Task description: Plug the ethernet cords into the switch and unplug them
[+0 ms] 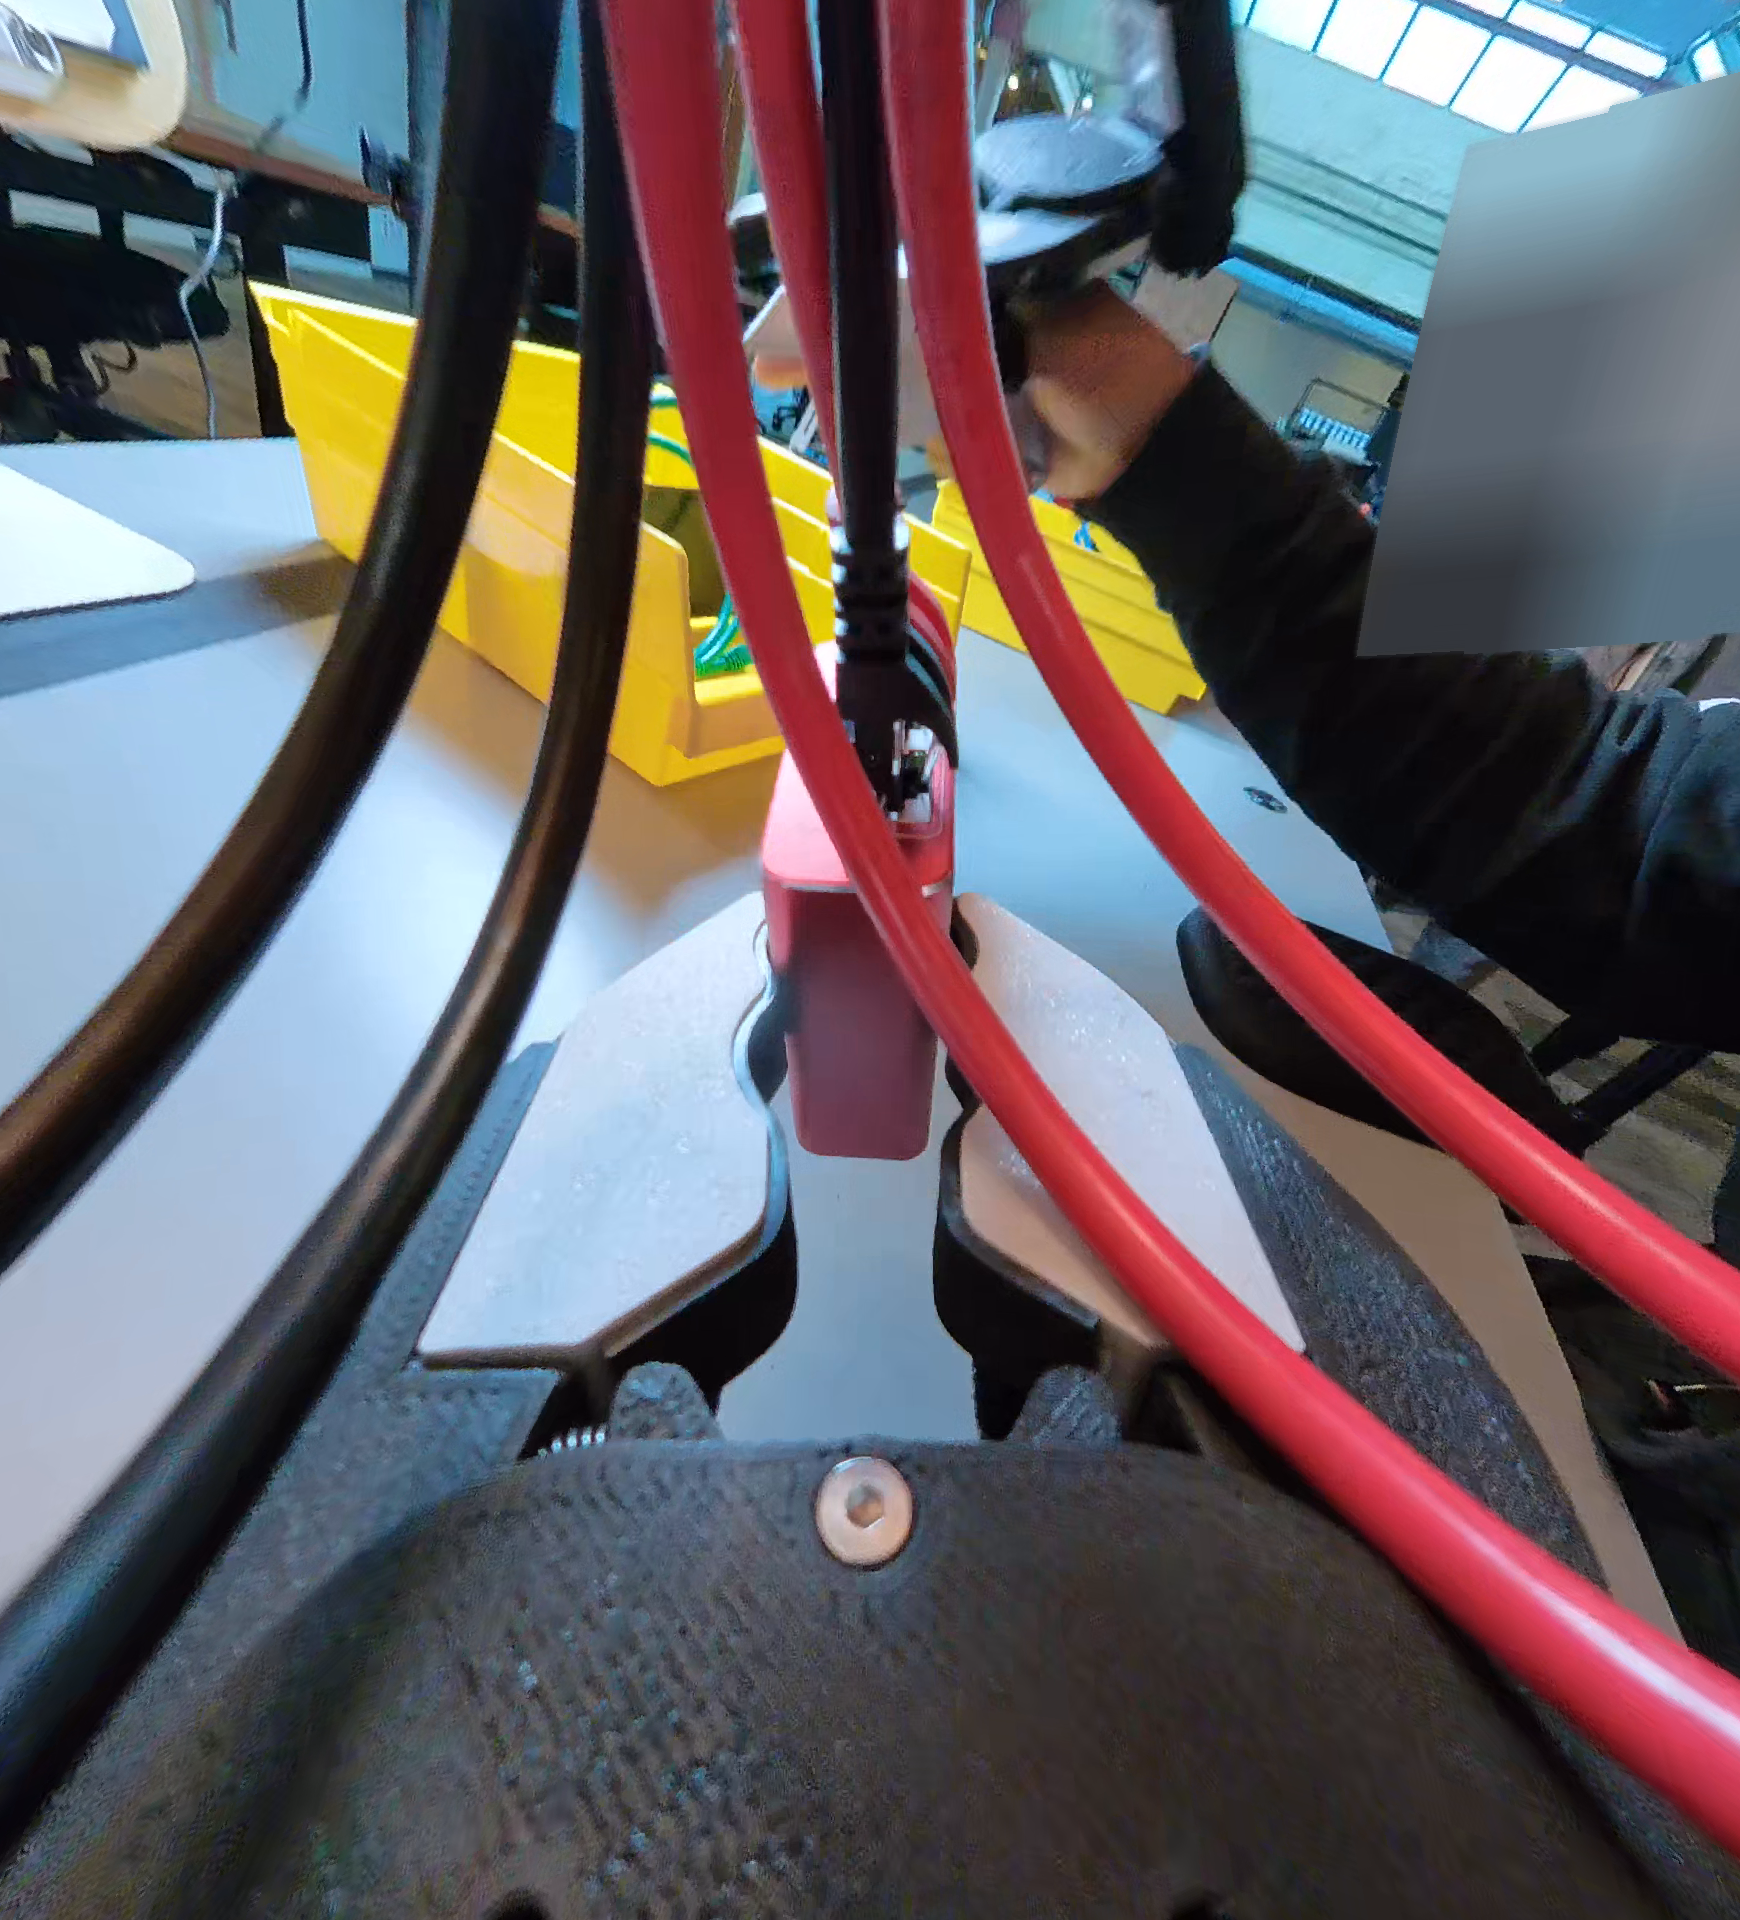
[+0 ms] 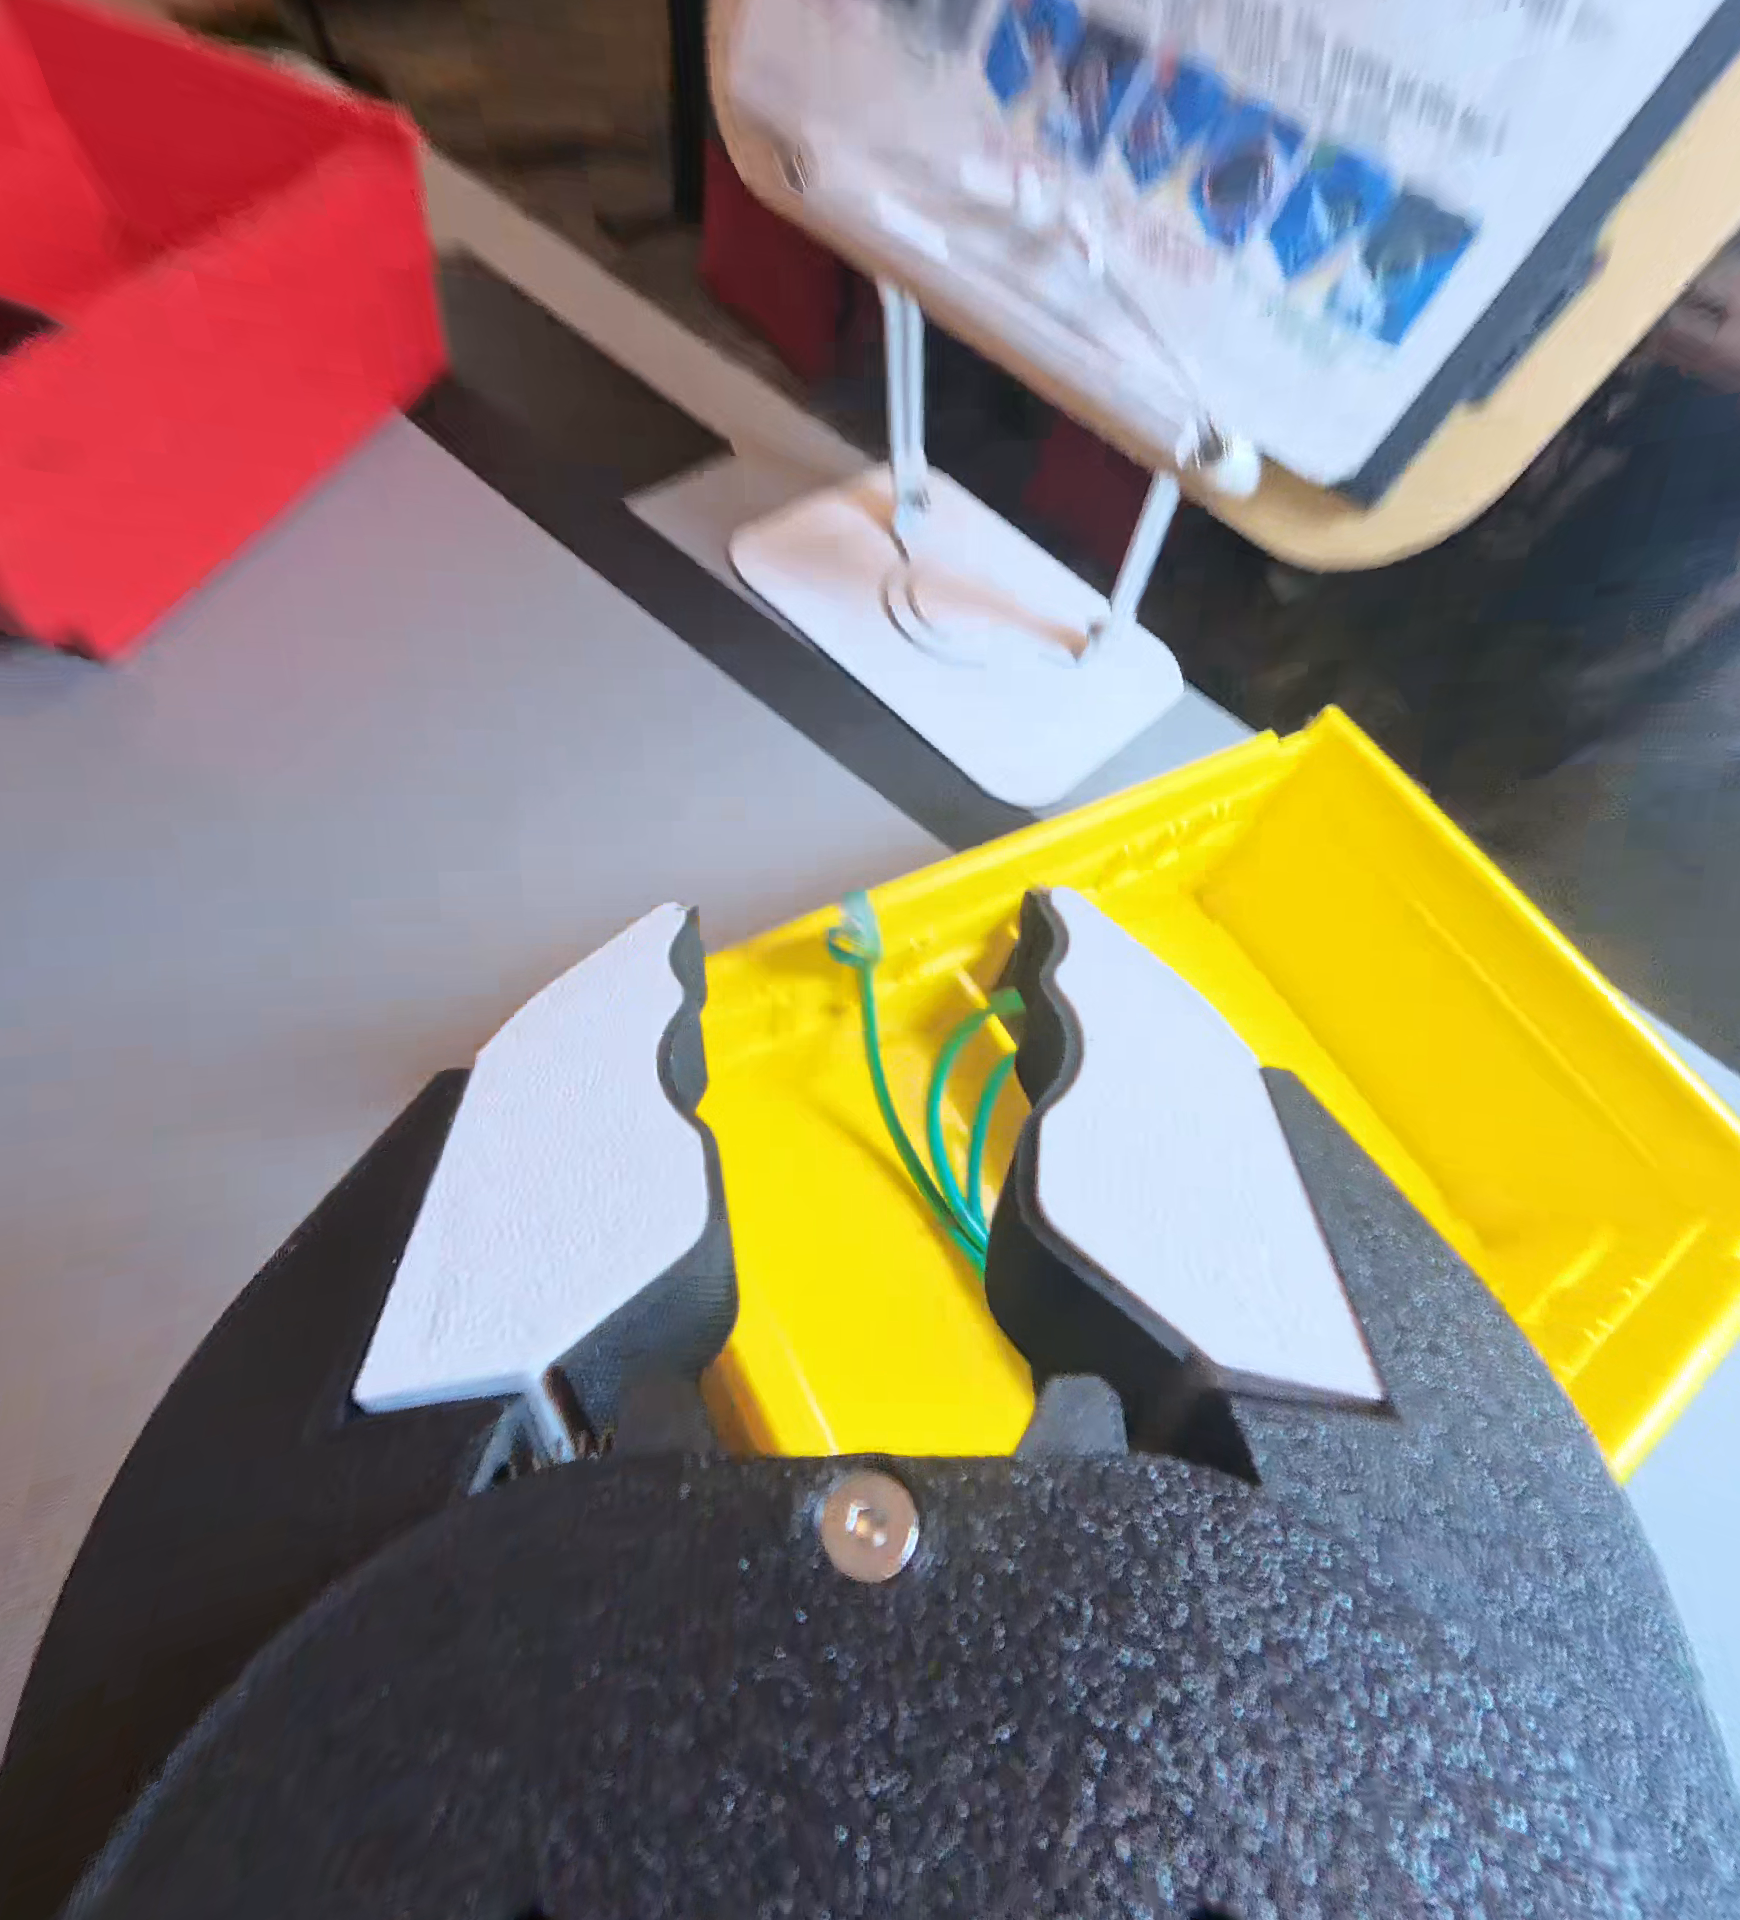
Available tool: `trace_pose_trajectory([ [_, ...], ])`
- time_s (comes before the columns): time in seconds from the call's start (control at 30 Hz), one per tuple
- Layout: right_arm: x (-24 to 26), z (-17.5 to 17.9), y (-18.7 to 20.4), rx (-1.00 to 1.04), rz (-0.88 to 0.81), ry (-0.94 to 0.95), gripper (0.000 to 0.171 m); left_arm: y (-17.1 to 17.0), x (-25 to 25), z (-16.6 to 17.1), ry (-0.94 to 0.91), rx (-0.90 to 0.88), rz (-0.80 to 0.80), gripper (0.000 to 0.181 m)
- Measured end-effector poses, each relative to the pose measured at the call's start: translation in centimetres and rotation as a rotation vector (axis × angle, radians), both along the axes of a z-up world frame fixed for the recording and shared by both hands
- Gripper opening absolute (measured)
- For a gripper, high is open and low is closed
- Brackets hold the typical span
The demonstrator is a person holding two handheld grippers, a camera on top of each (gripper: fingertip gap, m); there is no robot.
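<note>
Left gripper pinches the red switch upright at 12 o'clock between our fingers, a black ethernet cord plugged into its top, red cords draping past at 3 o'clock. Our right gripper gapes wide, holding nothing, over a yellow bin holding green wire.

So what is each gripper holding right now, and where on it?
The left gripper clamps the red switch by the sides of its near end. The right gripper is open and holds nothing, above the yellow bin.
</note>
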State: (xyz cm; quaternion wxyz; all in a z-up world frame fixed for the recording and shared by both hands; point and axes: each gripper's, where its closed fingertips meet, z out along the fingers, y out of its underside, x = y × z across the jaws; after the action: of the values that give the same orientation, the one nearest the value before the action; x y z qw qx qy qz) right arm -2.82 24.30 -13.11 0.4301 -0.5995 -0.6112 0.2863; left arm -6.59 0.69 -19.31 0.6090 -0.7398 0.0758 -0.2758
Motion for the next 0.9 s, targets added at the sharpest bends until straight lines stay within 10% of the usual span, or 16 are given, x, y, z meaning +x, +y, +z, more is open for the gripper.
trace_pose_trajectory([
  [0.13, -0.1, 1.5, -9.5, -0.144, 0.279, 0.131, 0.050, -0.1, 1.2, -1.4, 0.023, -0.094, -0.069, 0.027],
  [0.37, -0.4, -6.7, -24.4, -0.371, 0.700, -0.058, 0.055, -1.9, 5.4, -4.6, 0.117, -0.295, -0.307, 0.027],
  [0.63, 0.9, -9.5, -27.4, -0.329, 0.871, -0.111, 0.028, -3.4, 6.0, -4.5, 0.210, -0.298, -0.398, 0.027],
  [0.9, 0.4, -2.0, -26.3, -0.578, 0.830, 0.398, 0.027, -2.7, 4.8, 1.6, -0.048, 0.009, -0.330, 0.037],
])
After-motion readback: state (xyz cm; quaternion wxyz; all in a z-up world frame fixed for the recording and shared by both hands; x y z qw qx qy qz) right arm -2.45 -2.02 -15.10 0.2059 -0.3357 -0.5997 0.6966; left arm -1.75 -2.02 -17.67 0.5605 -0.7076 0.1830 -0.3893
